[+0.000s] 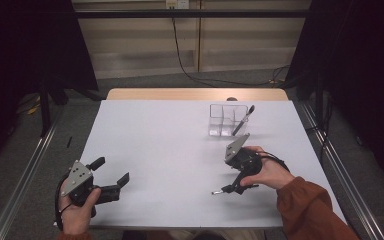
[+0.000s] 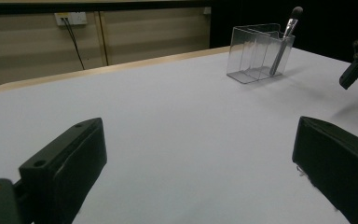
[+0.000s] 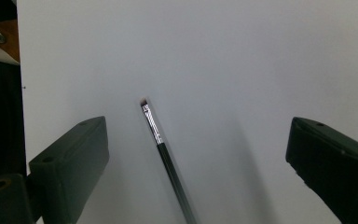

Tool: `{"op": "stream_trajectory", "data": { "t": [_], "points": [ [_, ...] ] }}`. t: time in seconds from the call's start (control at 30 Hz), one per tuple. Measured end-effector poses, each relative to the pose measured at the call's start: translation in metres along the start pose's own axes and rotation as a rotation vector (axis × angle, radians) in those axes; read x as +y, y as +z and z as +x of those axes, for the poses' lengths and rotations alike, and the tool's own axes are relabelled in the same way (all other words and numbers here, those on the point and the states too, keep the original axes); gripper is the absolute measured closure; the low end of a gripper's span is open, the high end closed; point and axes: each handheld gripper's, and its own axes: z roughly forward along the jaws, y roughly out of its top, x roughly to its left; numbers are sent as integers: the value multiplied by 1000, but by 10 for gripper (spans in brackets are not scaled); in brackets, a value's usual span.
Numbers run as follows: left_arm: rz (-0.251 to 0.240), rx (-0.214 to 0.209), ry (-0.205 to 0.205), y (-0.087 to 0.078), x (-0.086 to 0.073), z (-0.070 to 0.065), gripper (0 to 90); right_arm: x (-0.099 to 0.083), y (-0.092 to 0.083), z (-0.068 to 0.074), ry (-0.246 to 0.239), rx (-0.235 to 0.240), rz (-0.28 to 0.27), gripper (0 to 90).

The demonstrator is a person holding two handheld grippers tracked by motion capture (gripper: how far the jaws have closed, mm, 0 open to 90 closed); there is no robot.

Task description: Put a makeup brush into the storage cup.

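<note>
Your right arm wears a rust-orange sleeve (image 1: 310, 210), reaching in from five o'clock. Each gripper is black with two blocky jaws, each with a small round hole near its base. The left gripper (image 1: 115, 176) and right gripper (image 1: 228, 189) each carry a grey three-cornered plate dotted with screws, and a black cable trails from each.

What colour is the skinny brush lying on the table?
Black handle with a shiny silver ferrule, best seen in the right gripper view: thin brush.

Black tongs (image 3: 198, 154), black-and-silver brush (image 3: 165, 151), clear organizer (image 1: 227, 120), white table (image 1: 160, 150), rust-orange sleeve (image 1: 310, 210)
</note>
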Motion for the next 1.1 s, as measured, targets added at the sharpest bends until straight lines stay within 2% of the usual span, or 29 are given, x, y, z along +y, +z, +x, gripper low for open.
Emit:
{"op": "stream_trajectory", "data": {
  "t": [0.37, 0.7, 0.87, 1.1],
  "points": [
    [1, 0, -2, 1, 0, -1, 29, 0, 5, 0, -13, -2, 54, 67],
    [2, -2, -2, 1, 0, -1, 29, 1, 10, 1, -59, 2, 118, 114],
    [3, -3, -3, 1, 0, -1, 29, 1, 12, 2, -60, 2, 155, 133],
    [3, -4, -3, 1, -1, -1, 29, 0, 17, 3, -92, 8, 190, 173]
  ]
}}
